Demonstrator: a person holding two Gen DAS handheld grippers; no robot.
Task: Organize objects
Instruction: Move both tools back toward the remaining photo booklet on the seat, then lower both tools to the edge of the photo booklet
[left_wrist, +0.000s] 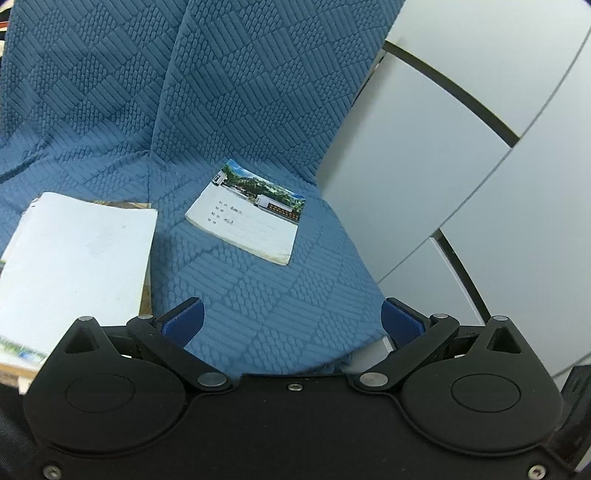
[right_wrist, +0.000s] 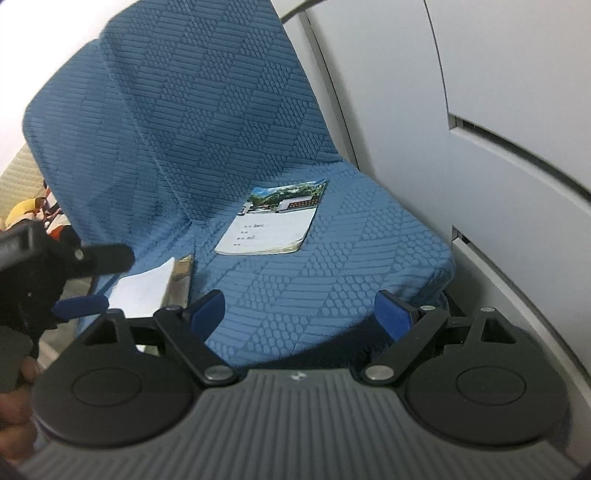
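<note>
A small notebook (left_wrist: 245, 214) with a landscape photo across its top lies flat on the blue quilted seat (left_wrist: 280, 295), also in the right wrist view as the notebook (right_wrist: 271, 225). To its left rests a larger white book (left_wrist: 74, 262) on top of another one; the right wrist view shows the white book (right_wrist: 144, 288) partly hidden. My left gripper (left_wrist: 291, 325) is open above the seat's front, nothing between its blue pads. My right gripper (right_wrist: 299, 310) is open too, short of the notebook. The left gripper (right_wrist: 92, 280) shows blurred at that view's left edge.
The blue seat back (right_wrist: 192, 110) rises behind the books. A grey panelled wall (left_wrist: 461, 147) with dark seams runs close along the seat's right side. A hand (right_wrist: 18, 373) holds the left tool at the lower left of the right wrist view.
</note>
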